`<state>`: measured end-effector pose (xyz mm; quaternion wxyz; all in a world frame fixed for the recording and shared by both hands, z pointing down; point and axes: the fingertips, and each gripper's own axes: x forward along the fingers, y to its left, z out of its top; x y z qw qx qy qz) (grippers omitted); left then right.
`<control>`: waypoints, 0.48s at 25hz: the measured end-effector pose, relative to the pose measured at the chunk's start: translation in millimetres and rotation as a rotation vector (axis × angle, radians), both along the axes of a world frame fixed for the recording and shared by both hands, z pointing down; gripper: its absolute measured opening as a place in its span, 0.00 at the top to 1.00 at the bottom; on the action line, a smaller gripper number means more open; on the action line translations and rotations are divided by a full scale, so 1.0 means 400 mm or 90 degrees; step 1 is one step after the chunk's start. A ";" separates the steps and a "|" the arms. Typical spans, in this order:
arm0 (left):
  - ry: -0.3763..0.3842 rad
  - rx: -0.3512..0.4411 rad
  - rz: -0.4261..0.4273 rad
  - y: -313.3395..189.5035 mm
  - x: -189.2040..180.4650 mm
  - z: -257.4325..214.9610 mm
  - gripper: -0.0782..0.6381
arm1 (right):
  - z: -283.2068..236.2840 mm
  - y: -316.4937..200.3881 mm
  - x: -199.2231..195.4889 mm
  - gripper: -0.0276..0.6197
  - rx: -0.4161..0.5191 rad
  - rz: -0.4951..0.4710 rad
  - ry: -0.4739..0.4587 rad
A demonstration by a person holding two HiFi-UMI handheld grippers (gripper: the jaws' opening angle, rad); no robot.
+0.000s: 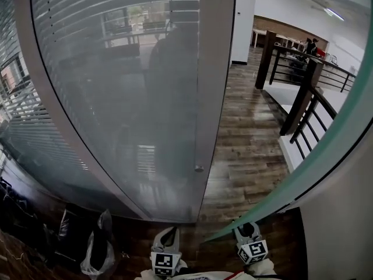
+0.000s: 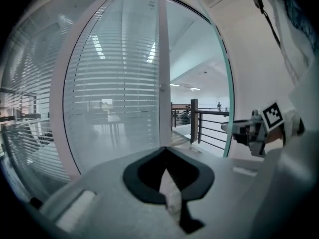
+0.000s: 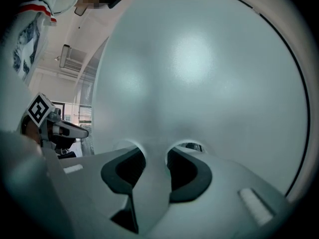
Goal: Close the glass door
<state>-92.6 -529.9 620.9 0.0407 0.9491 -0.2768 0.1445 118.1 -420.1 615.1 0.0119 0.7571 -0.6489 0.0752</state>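
Observation:
The glass door stands open, its green edge sweeping from bottom centre up to the right. My right gripper is at the door's lower edge. In the right gripper view the frosted pane fills the picture and its edge runs between the right gripper's black pads, which close on it. My left gripper hangs free to the left of it, short of the door frame post. Its jaws meet at the tips with nothing held. The door's edge and the right gripper also show in the left gripper view.
A fixed frosted pane with blinds fills the left. A small round knob sits on the post. Through the doorway lie a wooden floor and a dark stair railing. A white wall is at right, dark bags at bottom left.

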 end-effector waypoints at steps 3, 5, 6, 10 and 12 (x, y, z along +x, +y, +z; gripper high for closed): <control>0.001 -0.006 0.008 -0.027 -0.020 0.011 0.89 | 0.004 -0.018 0.008 0.75 -0.005 0.012 -0.007; 0.001 -0.007 0.014 -0.043 -0.034 0.018 0.89 | 0.006 -0.027 0.011 0.75 -0.005 0.018 -0.009; 0.000 -0.007 0.017 -0.049 -0.039 0.020 0.89 | 0.004 -0.031 0.013 0.75 -0.004 0.020 -0.008; 0.000 -0.009 0.032 -0.075 -0.040 0.020 0.89 | -0.009 -0.055 0.029 0.75 0.002 0.025 -0.005; -0.001 -0.013 0.036 -0.084 -0.039 0.022 0.89 | -0.001 -0.071 0.034 0.75 0.000 0.025 -0.005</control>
